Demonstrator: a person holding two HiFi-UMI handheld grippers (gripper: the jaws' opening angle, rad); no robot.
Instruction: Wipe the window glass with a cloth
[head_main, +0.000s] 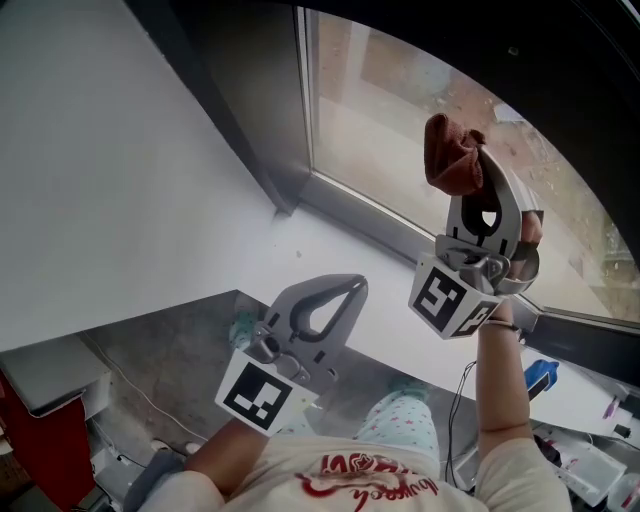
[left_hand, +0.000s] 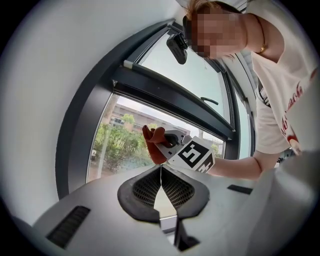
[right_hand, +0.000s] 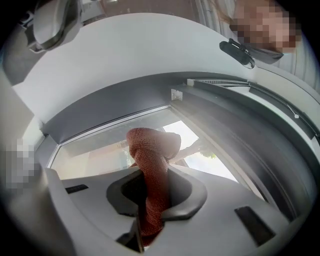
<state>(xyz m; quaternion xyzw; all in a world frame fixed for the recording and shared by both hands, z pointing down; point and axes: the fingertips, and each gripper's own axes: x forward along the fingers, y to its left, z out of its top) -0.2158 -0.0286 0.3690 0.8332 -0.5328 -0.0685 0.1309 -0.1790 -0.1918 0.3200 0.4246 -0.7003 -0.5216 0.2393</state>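
Your right gripper (head_main: 472, 172) is clamped on the red cloth (head_main: 452, 152), a bunched wad standing out past the jaw tips, raised at about 1 o'clock in the head view in front of the window glass (head_main: 385, 110); contact with the pane cannot be told. Your left gripper (head_main: 338, 296) hangs low at 6 o'clock by the white ledge (head_main: 330, 240), jaws pressed together on nothing. Judged step: cloth presented to the pane, wipe about to start; the next move calls for pressing the wad onto the glass and sweeping across with a firm grip
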